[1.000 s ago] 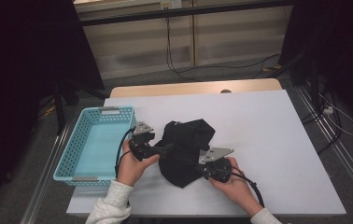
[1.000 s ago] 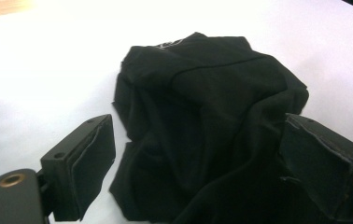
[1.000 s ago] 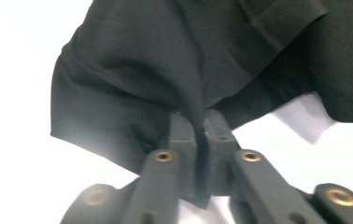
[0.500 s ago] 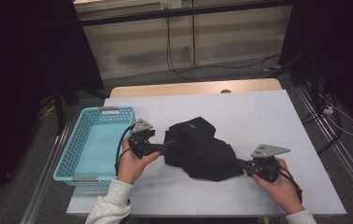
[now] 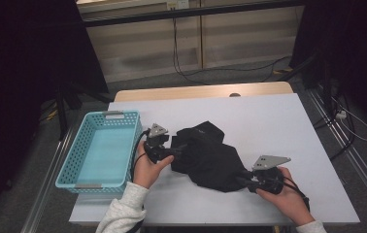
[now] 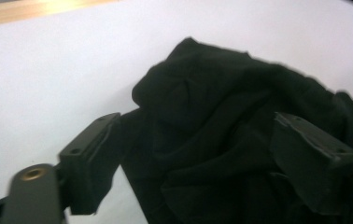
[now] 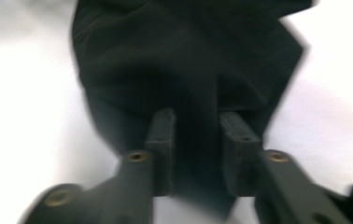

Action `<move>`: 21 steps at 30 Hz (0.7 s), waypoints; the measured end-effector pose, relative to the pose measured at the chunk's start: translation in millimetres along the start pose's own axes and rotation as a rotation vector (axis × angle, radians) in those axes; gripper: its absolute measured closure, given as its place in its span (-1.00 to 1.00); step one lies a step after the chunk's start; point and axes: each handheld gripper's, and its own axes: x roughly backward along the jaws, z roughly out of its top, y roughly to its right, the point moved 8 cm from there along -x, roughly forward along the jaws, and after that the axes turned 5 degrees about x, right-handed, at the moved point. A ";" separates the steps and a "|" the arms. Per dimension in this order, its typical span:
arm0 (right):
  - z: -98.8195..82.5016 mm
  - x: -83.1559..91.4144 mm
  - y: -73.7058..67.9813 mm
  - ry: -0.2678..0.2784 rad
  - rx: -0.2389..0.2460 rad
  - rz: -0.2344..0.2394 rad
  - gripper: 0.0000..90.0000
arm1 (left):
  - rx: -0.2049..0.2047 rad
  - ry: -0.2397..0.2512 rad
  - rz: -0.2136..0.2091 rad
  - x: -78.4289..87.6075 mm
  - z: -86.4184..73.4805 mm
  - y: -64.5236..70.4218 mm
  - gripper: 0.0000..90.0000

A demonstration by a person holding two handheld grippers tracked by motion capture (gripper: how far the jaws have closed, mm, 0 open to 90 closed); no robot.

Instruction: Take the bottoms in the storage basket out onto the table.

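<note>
A black garment (image 5: pixel 209 158) lies crumpled on the white table (image 5: pixel 288 126), stretched slantwise from near the middle toward the near right. Its soft, matte fabric is bunched in loose folds, thicker at the far left end, narrowing at the near right.

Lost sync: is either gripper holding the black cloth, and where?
Nothing held. Right gripper has just been opening, black cloth's near-right corner between its fingers; left gripper, closing, stands wide around the left edge.
</note>
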 end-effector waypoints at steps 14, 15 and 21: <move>37.3 -20.8 15.5 0.094 -0.046 -0.089 -0.30 | 0.020 -0.016 -0.016 8.9 -9.1 6.8 -0.69; 37.3 -20.8 15.5 0.094 -0.046 -0.089 -0.30 | 0.010 -0.016 -0.012 9.5 -9.7 7.7 -0.69; 59.0 -48.6 15.7 0.108 -0.062 -0.053 -0.29 | 0.026 -0.012 -0.007 16.1 -14.6 5.6 -0.71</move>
